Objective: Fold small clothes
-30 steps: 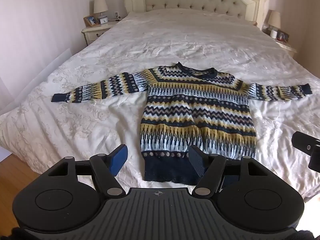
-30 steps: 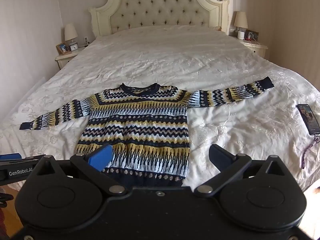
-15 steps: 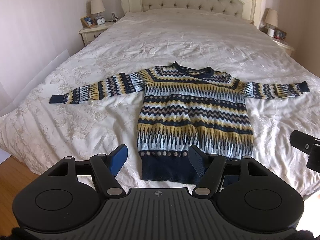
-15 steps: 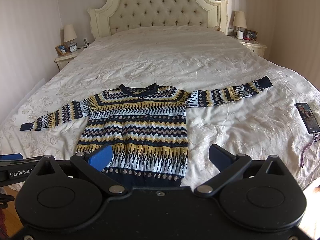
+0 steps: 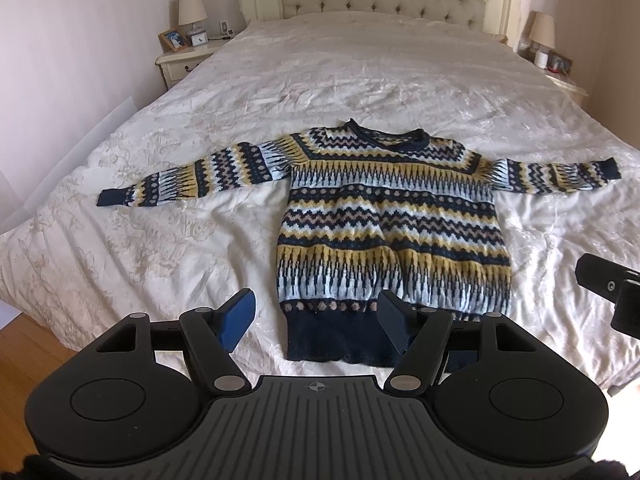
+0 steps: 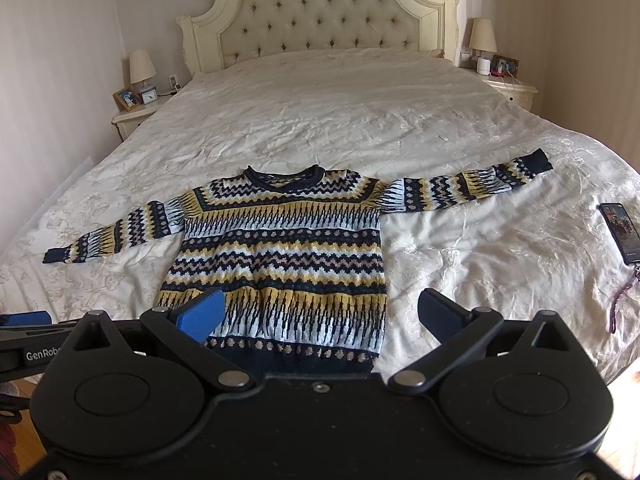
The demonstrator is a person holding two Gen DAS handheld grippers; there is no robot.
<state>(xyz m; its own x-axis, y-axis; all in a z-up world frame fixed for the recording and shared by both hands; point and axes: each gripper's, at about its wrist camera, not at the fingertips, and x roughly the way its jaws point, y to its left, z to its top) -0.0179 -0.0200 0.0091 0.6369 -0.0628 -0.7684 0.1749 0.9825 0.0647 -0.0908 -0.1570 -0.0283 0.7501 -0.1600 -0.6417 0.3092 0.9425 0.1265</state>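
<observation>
The sweater (image 5: 394, 216) lies flat on the bed (image 5: 360, 72), sleeves spread wide — laid out ready for folding. Left gripper (image 5: 316, 316) and right gripper (image 6: 320, 312) hover near its hem, fingers spread, nothing pinched.

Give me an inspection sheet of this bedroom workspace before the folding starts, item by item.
Surface: bed with a cream, wrinkled floral cover.
Job's things: patterned sweater lying flat, front up, both sleeves spread out, hem toward the cameras; not yet folded.
Clutter: phone on the cover at the right edge, with a strap trailing from it.
Grippers: left gripper open, above the hem, holding nothing; right gripper open, above the lower right of the sweater, holding nothing.
Cables: white leads on the right nightstand.
Surroundings: tufted headboard, a lamp on each nightstand, clock and photo frame on the left nightstand, wooden floor.
</observation>
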